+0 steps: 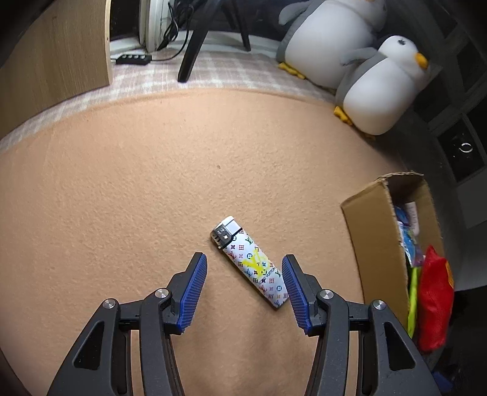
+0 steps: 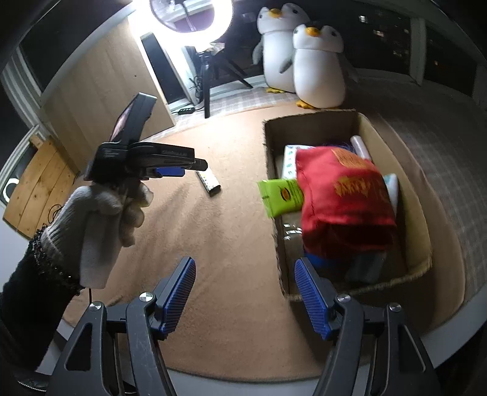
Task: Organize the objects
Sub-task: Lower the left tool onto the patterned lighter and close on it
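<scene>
Lighter (image 1: 251, 264): white, multicoloured monogram print

A home: carpet (image 1: 152, 182), plush penguins (image 1: 380, 88), a ring light (image 2: 191, 15)

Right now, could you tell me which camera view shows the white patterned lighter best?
The left wrist view: the white patterned lighter lies whole and sharp on the carpet. The right wrist view shows it small, partly behind the left gripper.

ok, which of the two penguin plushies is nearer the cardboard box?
The smaller penguin, the one in front with its orange beak showing; the bigger penguin sits behind it, farther from the box.
</scene>
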The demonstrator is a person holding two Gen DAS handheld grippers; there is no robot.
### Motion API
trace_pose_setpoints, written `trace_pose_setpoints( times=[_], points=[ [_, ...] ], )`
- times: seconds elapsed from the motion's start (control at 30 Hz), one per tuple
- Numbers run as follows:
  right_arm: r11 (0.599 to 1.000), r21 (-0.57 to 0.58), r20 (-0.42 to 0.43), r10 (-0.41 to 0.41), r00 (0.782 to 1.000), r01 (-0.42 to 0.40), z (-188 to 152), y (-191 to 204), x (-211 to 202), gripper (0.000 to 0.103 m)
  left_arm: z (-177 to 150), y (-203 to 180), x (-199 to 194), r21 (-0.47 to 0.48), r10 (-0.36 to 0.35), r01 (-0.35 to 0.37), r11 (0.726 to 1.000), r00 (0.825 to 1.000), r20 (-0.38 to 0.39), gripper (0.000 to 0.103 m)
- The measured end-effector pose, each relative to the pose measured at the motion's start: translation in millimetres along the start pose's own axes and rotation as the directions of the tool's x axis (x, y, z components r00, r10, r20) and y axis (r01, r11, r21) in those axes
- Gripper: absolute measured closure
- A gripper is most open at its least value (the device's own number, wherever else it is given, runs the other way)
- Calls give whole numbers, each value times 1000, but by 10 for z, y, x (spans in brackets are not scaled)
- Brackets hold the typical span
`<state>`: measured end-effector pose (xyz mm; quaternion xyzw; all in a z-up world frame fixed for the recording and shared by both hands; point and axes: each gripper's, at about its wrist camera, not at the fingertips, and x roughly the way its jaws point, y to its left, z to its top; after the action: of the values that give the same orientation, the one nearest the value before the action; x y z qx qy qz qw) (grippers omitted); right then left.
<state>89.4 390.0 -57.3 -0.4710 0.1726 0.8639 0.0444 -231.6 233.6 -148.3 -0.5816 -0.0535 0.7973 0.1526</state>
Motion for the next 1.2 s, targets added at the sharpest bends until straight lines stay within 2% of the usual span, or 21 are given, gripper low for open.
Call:
trace_pose_setpoints(
  times=[0.27,0.6,0.7,0.87,1.0,1.2],
  points=[
    [998,62,9,-28,1000,27,-149,-198,-117,39,22,-132,172,11,50,-50,999,999,-12,48],
    [995,97,5,-30,1000,29,-189,-348,-140,39,1,-260,222,88,124,-124,988,992,5,49],
    [995,94,3,-25,1000,24,-168,-354,-121,39,-19,-256,213,111,141,-142,984,990,15,56],
    [996,91,-10,-9,1000,9,-154,-356,-63,39,-24,-205,188,140,163,-165,976,986,29,73],
    [996,93,-14,1,1000,0,-111,-367,-20,39,-56,-142,142,151,158,-161,975,987,32,78],
    [996,86,-1,0,1000,0,-50,-343,-16,39,-105,-109,94,155,133,-136,979,991,28,78]
  ],
)
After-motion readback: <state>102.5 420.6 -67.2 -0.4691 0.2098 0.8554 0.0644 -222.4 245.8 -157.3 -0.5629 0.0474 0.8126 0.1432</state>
